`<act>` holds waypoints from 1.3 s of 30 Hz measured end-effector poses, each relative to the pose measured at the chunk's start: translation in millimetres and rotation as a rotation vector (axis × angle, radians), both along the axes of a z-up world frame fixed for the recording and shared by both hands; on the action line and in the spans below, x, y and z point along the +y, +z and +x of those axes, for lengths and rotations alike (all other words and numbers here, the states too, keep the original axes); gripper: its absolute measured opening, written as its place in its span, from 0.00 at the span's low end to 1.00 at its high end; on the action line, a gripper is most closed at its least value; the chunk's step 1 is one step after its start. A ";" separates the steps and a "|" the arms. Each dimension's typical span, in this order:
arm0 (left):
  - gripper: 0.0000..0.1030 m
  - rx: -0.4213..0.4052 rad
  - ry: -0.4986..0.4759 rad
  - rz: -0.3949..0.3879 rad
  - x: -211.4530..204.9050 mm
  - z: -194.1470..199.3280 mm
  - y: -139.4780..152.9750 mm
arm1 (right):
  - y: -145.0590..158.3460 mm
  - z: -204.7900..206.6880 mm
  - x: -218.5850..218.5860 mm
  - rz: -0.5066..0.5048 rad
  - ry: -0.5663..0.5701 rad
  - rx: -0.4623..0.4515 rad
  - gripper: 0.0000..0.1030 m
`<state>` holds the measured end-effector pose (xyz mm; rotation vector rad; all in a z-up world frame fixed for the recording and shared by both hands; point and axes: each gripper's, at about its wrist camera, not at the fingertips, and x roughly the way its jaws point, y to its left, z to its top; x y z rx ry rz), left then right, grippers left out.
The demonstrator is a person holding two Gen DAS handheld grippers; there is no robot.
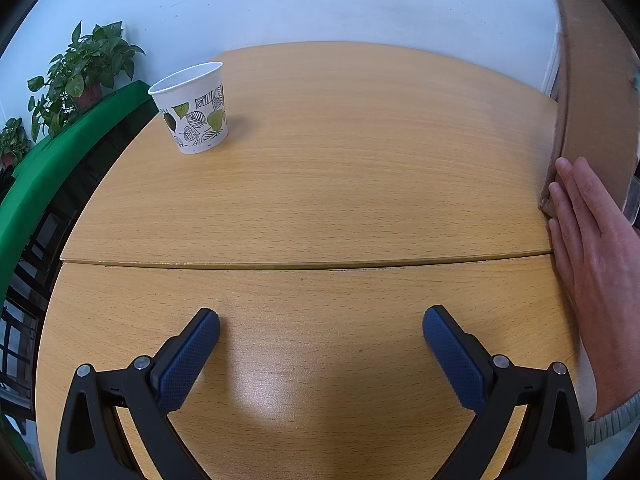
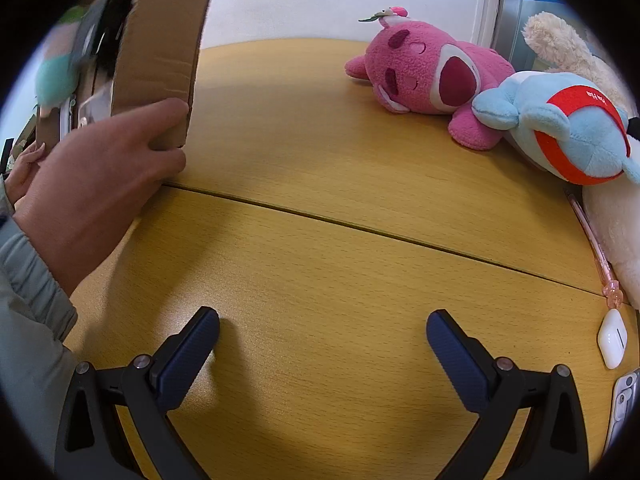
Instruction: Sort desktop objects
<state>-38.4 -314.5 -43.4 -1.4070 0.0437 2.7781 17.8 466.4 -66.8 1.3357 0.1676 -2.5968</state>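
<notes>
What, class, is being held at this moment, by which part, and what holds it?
Neither gripper: the left gripper and right gripper are open and empty. A bare hand holds the cardboard box by its lower corner.

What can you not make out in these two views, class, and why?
- Right wrist view: contents of the cardboard box, blurred and behind its wall.
- Right wrist view: phone, cut by the edge.
- Left wrist view: the box's inside, cut by the edge; a hand covers its corner.

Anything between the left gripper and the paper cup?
Nothing: in the left wrist view, only bare tabletop and its seam separate the open left gripper from the paper cup.
</notes>
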 end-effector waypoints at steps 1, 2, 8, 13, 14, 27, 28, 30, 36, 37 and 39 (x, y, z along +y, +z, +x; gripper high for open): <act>1.00 0.000 0.000 0.000 -0.1 0.0 0.3 | 0.0 0.0 0.1 0.000 0.000 0.000 1.00; 1.00 0.000 0.000 0.000 -0.2 0.0 0.2 | 0.0 0.0 0.0 0.000 0.000 0.000 1.00; 1.00 0.001 0.000 0.000 -0.5 0.1 0.0 | 0.2 0.3 0.3 0.001 0.000 0.000 1.00; 1.00 0.000 -0.001 0.001 -0.8 0.0 0.1 | 2.2 0.1 1.3 0.001 0.000 0.000 1.00; 1.00 -0.001 -0.001 0.001 -0.8 -0.1 -0.1 | 2.9 0.4 1.4 0.001 0.000 0.000 1.00; 1.00 0.000 -0.001 0.000 -1.6 -1.4 -1.2 | 4.9 2.4 0.4 0.001 0.000 0.004 1.00; 1.00 0.000 -0.001 0.000 -1.6 -1.3 -1.2 | 4.8 2.3 0.5 0.001 0.000 0.004 1.00; 1.00 0.000 -0.001 0.000 -1.7 -1.4 -1.2 | 4.8 2.6 0.4 0.001 0.000 0.005 1.00; 1.00 0.000 -0.001 0.001 -2.1 -1.9 -2.2 | 4.8 2.6 0.5 0.001 -0.001 0.004 1.00; 1.00 0.000 -0.001 0.001 -2.0 -1.8 -2.2 | 4.8 2.7 0.5 0.001 -0.001 0.004 1.00; 1.00 0.000 -0.001 0.001 -1.9 -1.4 -1.3 | 4.7 2.7 0.5 0.001 -0.001 0.004 1.00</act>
